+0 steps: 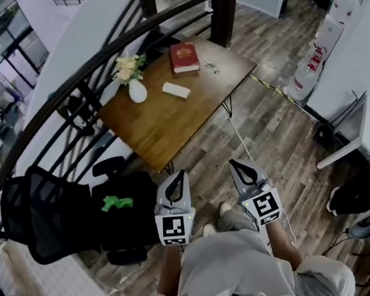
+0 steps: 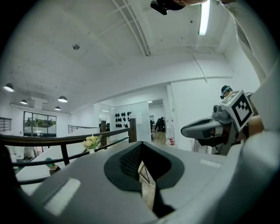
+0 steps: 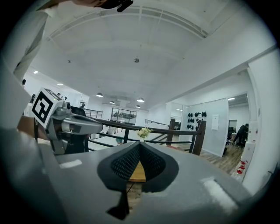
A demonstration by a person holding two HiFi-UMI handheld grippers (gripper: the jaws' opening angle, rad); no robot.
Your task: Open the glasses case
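- Fingers of the left gripper point(image 2: 140, 145) were pressed together with nothing between them. It pointed level in mid-air, well short of the table point(image 1: 168, 129).
- Right gripper point(image 3: 140, 143) was the same: jaws closed on nothing, held just beside the left one.
- Glasses case point(image 1: 176, 90): white, oblong, lying flat and closed near the middle of the table, well apart from both grippers. It sat right of the vase point(image 1: 137, 91) and on the near side of the red book point(image 1: 184, 57), touching neither.
- Handling, my read: a small rigid shell, light and smooth, so likely to skate on the wood if pushed from one side only.
- Where to grip, also my read: pin the base with one gripper and lift the lid at the long seam with the other. Which long edge carried the hinge was too small to tell.
- Containers, left to right: the vase held pale flowers point(image 1: 128, 67), upright. The case was shut, so its contents went unseen.
- Glasses point(image 1: 211, 67) lay loose on the table right of the book, so the case was probably empty. That's a guess.
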